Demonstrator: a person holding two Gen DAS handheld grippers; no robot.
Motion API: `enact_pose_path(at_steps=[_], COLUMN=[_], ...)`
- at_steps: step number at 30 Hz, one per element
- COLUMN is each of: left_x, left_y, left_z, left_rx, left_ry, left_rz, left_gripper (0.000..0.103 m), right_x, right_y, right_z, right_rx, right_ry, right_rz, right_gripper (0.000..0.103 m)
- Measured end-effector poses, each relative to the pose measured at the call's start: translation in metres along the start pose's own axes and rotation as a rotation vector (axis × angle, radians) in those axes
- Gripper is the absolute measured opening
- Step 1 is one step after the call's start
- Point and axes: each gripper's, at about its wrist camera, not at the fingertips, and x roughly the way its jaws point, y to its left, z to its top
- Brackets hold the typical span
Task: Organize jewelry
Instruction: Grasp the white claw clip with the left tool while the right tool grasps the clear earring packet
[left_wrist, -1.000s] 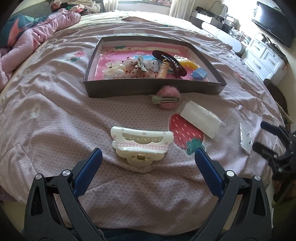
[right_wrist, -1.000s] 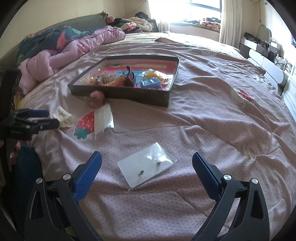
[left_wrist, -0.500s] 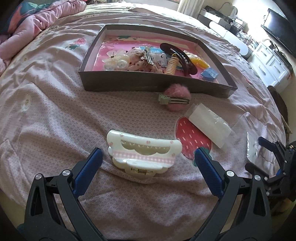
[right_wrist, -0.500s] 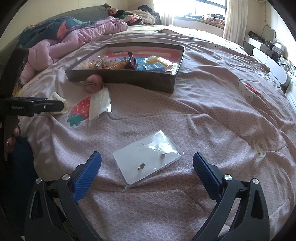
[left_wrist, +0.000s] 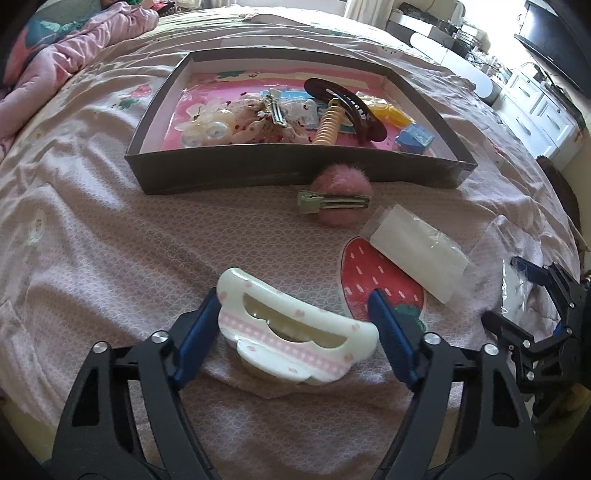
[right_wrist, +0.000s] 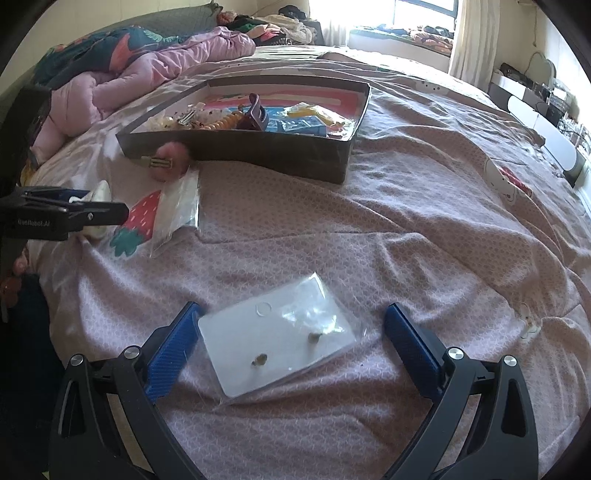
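Both grippers have dropped lower: left gripper brackets the white claw clip, right gripper the earring card, jaws apart, grasps imminent.

left gripper jaws straddle the white claw clip.

Both low over bed, perhaps sharing tray

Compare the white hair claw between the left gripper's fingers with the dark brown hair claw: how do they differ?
The white hair claw lies on the bedspread, outside the box; the dark brown hair claw sits inside the box. The white one is pale with pink hearts; the brown one is plain and dark. The white one sits between the open left gripper fingers; nothing is near the brown one. Both are hair claws.
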Motion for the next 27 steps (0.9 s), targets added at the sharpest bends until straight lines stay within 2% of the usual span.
enact_pose_path(at_steps=[2, 9, 18, 27], left_x=[0.000, -0.002, -0.012, -0.035], left_y=[-0.001, -0.006, -0.012, -0.006], left_z=[0.000, -0.001, -0.002, -0.005], left_rx=[0.003, 0.027, 0.049, 0.036], left_ry=[-0.001, -0.006, -0.046, -0.101], left_rz=[-0.005, -0.028, -0.065, -0.077], left_gripper=[0.065, 0.065, 0.065, 0.064], right_x=[0.000, -0.002, -0.017, -0.036], right_y=[-0.001, -0.002, 0.000, 0.021], right_z=[0.000, 0.002, 0.006, 0.022], right_rx=[0.011, 0.020, 0.049, 0.010], right_ry=[-0.007, -0.017, -0.045, -0.090], right_rz=[0.006, 0.025, 0.080, 0.110], right_gripper=[0.095, 0.074, 0.073, 0.073])
